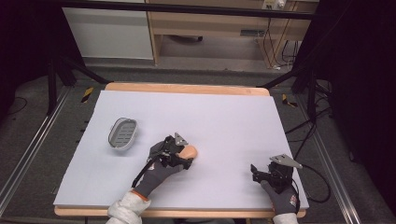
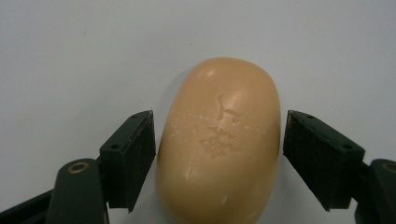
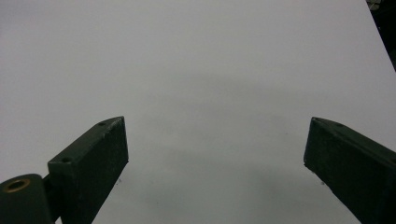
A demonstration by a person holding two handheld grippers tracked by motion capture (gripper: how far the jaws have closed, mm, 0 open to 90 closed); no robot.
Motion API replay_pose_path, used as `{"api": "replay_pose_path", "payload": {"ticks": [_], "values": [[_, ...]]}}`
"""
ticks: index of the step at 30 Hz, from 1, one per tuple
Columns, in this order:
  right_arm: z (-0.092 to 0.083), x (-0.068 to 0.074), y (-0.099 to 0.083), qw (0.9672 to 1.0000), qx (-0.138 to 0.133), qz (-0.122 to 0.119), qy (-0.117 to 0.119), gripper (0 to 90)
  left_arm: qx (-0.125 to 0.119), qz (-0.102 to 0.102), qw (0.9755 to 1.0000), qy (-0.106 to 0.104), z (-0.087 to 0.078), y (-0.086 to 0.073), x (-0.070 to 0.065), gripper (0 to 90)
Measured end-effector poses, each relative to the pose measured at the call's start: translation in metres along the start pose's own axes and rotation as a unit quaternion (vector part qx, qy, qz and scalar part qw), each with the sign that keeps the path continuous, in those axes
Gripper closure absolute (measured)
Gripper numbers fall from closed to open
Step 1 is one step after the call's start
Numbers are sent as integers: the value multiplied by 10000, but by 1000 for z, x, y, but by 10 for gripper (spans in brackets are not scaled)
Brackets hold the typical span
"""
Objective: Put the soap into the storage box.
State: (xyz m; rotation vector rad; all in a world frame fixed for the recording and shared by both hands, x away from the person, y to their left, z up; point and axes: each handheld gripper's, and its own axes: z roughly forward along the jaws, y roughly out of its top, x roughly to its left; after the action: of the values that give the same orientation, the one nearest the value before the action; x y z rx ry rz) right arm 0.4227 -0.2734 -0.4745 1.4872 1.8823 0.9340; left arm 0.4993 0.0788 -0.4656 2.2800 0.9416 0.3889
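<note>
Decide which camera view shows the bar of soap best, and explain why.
The left gripper view: the soap lies close up between the open jaws of the left gripper, its cracked, stamped top plain. In the high view the soap is a small tan end past the gripper. The right gripper view looks along its own jaws at the table.

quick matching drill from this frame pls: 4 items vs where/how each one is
Items:
1. soap bar
2. soap dish
3. left claw
4. right claw

States:
A. open over bare table, nothing between its jaws
B. grey, empty, at the table's left
C. open, jaws either side of the soap
D. tan, lying on the table

Pairs: 1-D, 2-B, 3-C, 4-A
</note>
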Motion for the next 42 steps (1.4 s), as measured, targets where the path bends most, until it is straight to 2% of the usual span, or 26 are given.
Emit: {"api": "replay_pose_path", "payload": {"ticks": [14,22,27,40,42], "values": [[1,0,0,10000,52,-16,-24,66,160,-8,9998,-73,8,-1,2,258],[2,0,0,10000,73,-6,-11,66,145,6,9999,-86,9,-1,2,264],[2,0,0,10000,79,-6,-15,66,123,11,9999,-67,8,-1,1,306],[2,0,-1,10000,80,-2,-7,65,203,92,9997,-80,4,-2,1,312],[2,0,-1,10000,83,-6,-9,66,160,56,9998,-95,2,-2,1,312]]}}
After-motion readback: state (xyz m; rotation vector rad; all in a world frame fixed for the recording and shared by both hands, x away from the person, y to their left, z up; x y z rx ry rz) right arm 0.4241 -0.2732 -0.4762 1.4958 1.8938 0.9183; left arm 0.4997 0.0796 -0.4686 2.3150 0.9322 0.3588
